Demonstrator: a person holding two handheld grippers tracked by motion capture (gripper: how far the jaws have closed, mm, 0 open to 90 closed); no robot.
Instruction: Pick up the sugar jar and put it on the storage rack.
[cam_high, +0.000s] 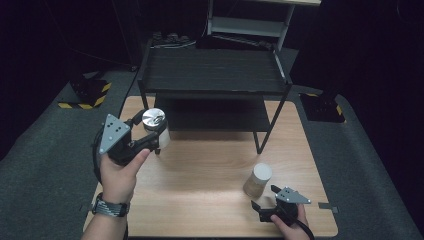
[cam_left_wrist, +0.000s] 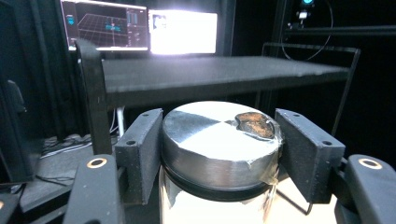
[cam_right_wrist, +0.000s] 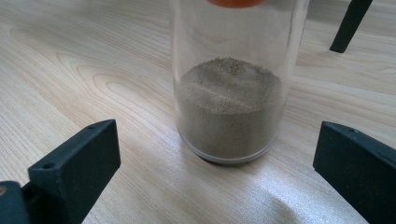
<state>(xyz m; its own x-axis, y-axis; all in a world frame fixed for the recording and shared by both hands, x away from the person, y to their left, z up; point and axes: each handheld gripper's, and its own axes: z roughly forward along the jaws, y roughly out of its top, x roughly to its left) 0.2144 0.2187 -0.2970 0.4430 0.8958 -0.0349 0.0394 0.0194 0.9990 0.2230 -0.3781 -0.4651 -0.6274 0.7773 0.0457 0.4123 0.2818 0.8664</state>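
Steel-lidded jar (cam_high: 156, 126) clamped in left gripper (cam_high: 145, 131), raised at table's left, near the black shelf rack (cam_high: 215, 75).
Right gripper (cam_high: 266, 197) rests near-right, jaws apart; glass jar (cam_high: 257, 180) of brown powder (upright) stands just beyond, untouched.

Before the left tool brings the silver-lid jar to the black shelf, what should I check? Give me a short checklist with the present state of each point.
1. Left tool grips the silver-lid jar at its lid, pads on both sides: ok.
2. Jar upright in the grip: ok.
3. Jar lid seated tight: cannot tell; torn tape hangs at its edge.
4. Top of the black shelf free for the jar: ok.
5. Right tool open, apart from the sand jar: ok.
6. Sand jar standing upright on the wooden table: ok.
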